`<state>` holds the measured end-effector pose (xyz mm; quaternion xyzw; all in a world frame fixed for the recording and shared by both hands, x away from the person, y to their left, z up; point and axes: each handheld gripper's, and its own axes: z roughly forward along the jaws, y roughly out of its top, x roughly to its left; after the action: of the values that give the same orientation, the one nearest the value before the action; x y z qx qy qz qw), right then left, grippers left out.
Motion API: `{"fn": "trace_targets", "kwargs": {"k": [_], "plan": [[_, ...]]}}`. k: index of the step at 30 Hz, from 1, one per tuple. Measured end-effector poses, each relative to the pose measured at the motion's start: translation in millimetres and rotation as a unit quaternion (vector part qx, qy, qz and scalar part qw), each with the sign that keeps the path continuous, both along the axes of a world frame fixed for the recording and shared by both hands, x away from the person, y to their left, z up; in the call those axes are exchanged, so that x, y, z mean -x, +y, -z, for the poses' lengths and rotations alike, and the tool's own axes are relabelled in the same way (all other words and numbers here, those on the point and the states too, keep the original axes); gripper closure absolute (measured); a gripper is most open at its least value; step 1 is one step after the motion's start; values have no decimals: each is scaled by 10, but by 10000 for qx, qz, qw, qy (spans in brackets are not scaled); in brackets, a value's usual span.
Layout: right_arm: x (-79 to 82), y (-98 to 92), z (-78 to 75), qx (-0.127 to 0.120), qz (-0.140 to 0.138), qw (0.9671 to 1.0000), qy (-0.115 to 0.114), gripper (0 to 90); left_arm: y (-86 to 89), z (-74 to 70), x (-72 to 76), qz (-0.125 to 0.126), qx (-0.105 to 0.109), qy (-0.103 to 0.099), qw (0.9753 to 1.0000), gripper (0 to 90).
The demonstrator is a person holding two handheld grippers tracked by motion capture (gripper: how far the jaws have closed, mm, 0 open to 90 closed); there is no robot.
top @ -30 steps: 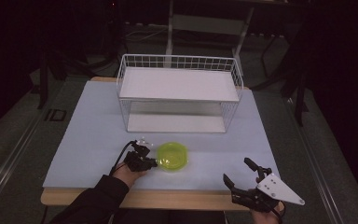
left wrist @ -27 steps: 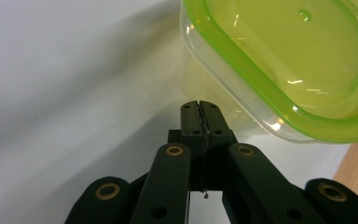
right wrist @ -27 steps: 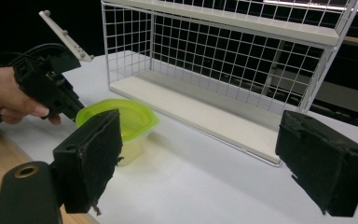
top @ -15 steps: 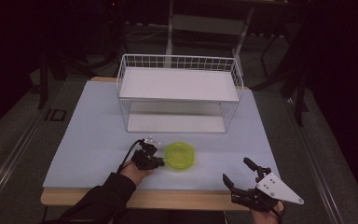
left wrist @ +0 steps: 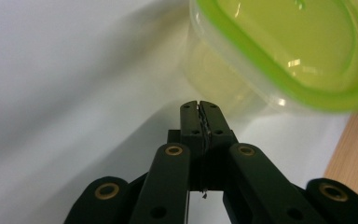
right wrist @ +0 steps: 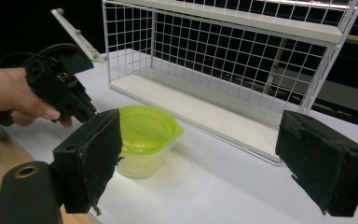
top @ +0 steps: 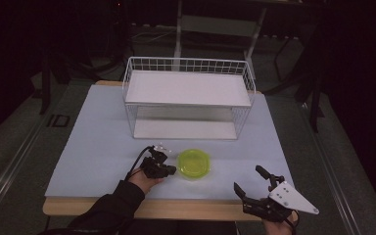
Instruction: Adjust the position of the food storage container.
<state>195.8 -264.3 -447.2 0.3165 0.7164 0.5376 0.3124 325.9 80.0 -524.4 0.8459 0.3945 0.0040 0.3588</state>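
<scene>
Standing on your white table (top: 93, 147) is a big white wire shelf rack (top: 188, 95), and both its shelves are bare. In front of it sits a small see-through tub with a green lid (top: 194, 163), lid on, with nothing inside that you can see. No writing can be read. Your left gripper (top: 169, 170) is just beside the tub, fingers pressed together. Your right gripper (top: 251, 185) is well apart, near the table's edge, fingers spread wide.

Bright table, black surroundings

We see the table (top: 98, 147) lit from above, the room beyond dark; up close the green-lidded container (left wrist: 279, 51) blurs and glints, and the left gripper (left wrist: 199, 106) casts a soft shadow.
</scene>
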Motion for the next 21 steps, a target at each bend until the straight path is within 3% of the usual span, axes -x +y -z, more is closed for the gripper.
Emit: {"fn": "trace_targets", "kwargs": {"k": [4, 8, 11, 13, 14, 16, 21], "plan": [[-3, 3, 2, 9, -4, 10000, -4, 143, 112, -48, 91, 88, -76, 8, 9999, 798], [1, 38, 8, 119, -34, 9999, -8, 143, 266, -139, 203, 40, 6, -35, 10000, 628], [-5, 65, 14, 191, -129, 9997, 51, 143, 409, -261, 327, 143, 423, -170, 9989, 454], [3, 71, 3, 100, -326, 9994, 26, 147, 448, -301, 378, 160, 579, -252, 9979, 314], [3, 71, 3, 100, -326, 9994, 26, 147, 482, -324, 414, 257, 709, -296, 9967, 314], [20, 88, -11, 127, -325, 9994, -67, 169, 524, -357, 483, 367, 953, -307, 9943, 136], [15, 122, -8, 221, -321, 9992, -18, 162, 612, -400, 624, 372, 1417, -510, 9879, 15]]}}
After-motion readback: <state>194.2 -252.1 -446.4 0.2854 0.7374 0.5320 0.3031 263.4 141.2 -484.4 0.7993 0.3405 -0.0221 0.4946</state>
